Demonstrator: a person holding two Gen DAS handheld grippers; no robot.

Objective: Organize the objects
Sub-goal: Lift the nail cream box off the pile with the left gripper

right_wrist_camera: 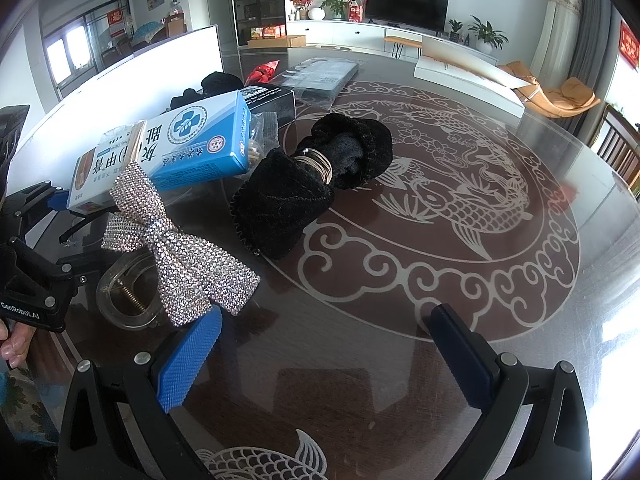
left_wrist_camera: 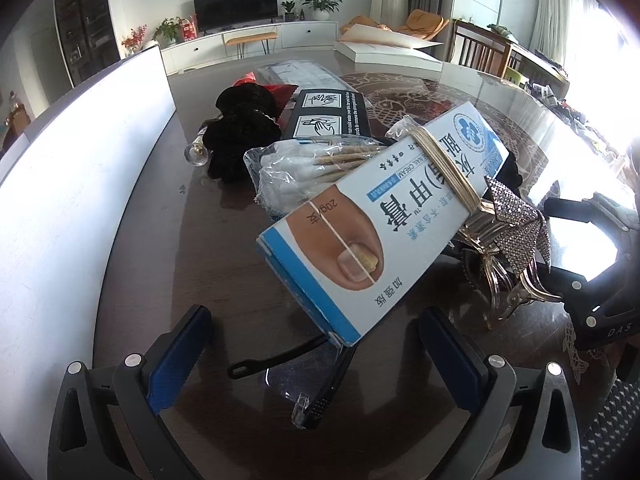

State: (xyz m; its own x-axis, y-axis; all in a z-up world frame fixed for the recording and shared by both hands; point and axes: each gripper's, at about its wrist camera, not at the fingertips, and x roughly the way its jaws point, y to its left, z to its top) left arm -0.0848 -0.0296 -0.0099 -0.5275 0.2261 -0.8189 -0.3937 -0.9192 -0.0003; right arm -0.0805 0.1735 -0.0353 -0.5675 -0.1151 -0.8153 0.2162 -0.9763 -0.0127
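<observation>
From my left wrist cam: my left hand-held gripper (left_wrist_camera: 316,360) is spread wide, nothing between the blue pads; right ahead of it a blue-and-white cream box (left_wrist_camera: 372,228) sits tilted, its near end propped on a pair of glasses (left_wrist_camera: 296,376) that lie on the surface (left_wrist_camera: 192,248); a wad of rubber bands (left_wrist_camera: 444,168) wraps the box's far half, one thin band crosses the toenail picture; behind the box there's a bag of cotton swabs (left_wrist_camera: 292,168), further back a black scrunchie (left_wrist_camera: 240,124) and a dark box (left_wrist_camera: 324,114) with hand pictograms; a rhinestone bow clip (left_wrist_camera: 516,232) sits just right of the cream box, touching it as far as I can tell; the other gripper's body pokes in at the right edge.

Right wrist cam: my right hand-held gripper (right_wrist_camera: 328,356) is wide too, holding nothing; the bow clip (right_wrist_camera: 180,264) lies just beyond its left pad, the clear claw part resting on the surface (right_wrist_camera: 400,280); the cream box (right_wrist_camera: 172,152) leans up behind the bow; a black velvet pouch (right_wrist_camera: 304,184) cinched with thin gold rings sits in the middle, over the edge of the fish pattern; the left gripper shows at the far left.
</observation>
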